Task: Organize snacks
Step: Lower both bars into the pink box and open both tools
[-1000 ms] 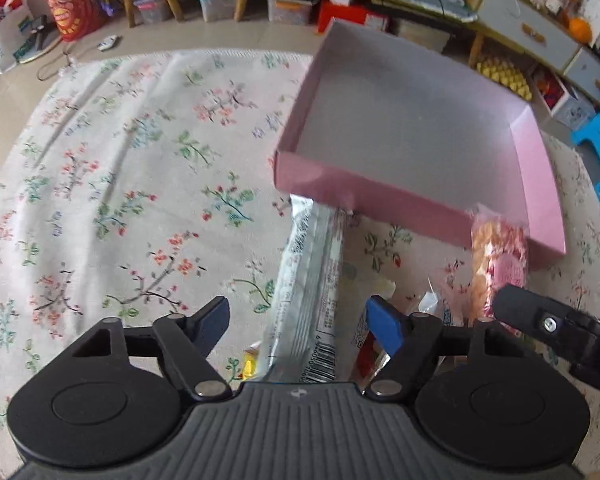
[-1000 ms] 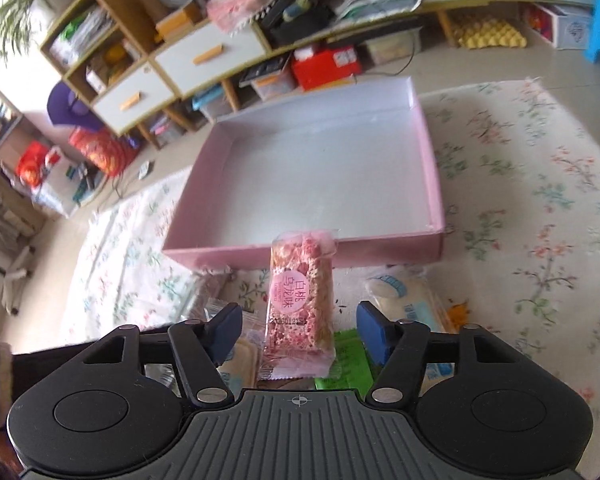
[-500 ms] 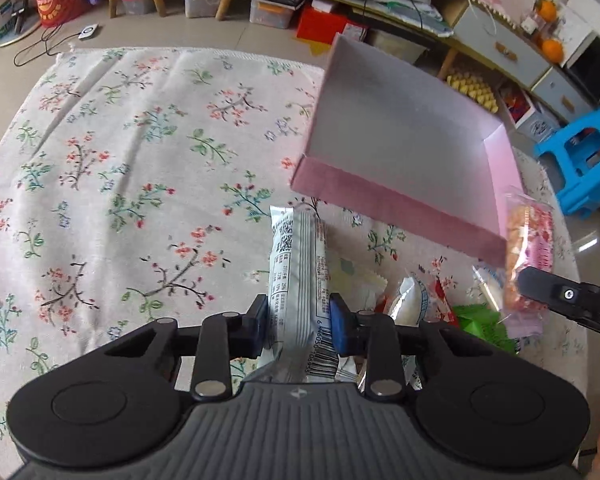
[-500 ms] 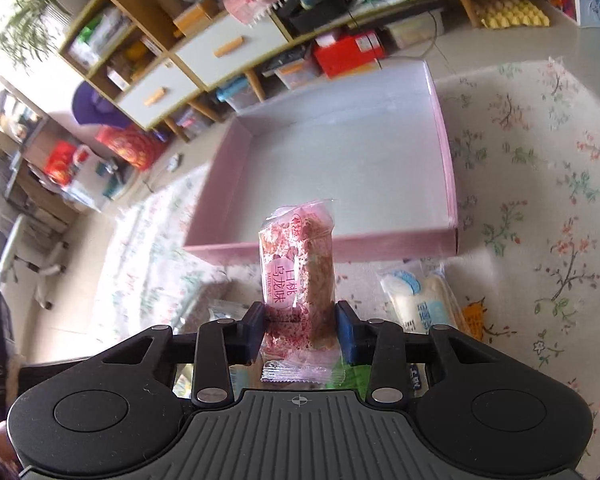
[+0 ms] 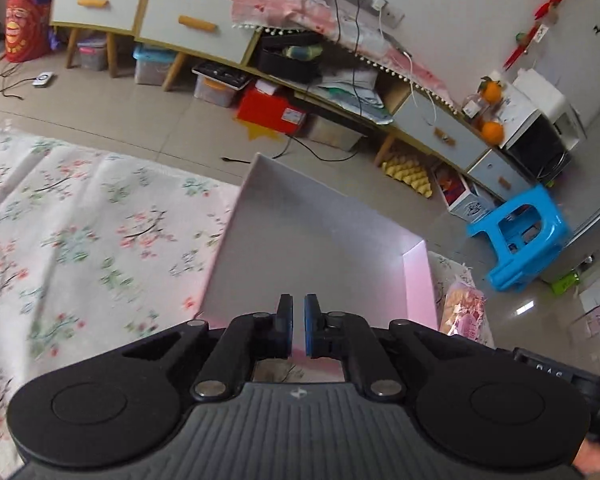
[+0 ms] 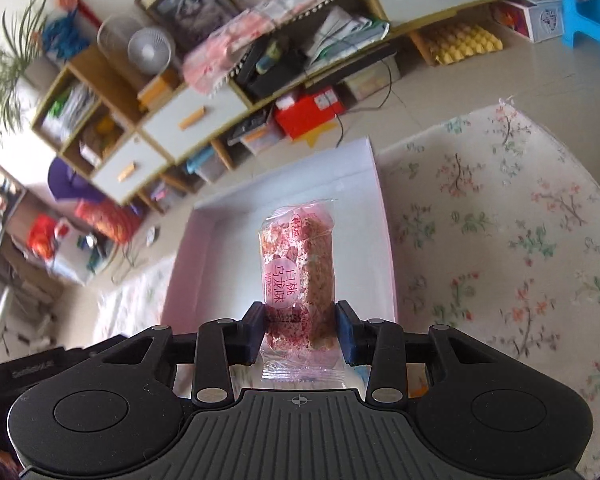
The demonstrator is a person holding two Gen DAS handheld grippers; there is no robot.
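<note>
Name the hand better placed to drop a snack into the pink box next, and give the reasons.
Right. The right gripper is shut on the pink snack bar, held over the pink box. The left gripper is shut with nothing visible between its pads.

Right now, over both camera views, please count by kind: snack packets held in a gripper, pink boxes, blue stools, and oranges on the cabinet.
Snack packets held: 1, the pink packet in the right gripper; the left gripper is shut with nothing seen in it.
Pink box: 1
Blue stool: 1
Oranges: 2
Total: 5
</note>
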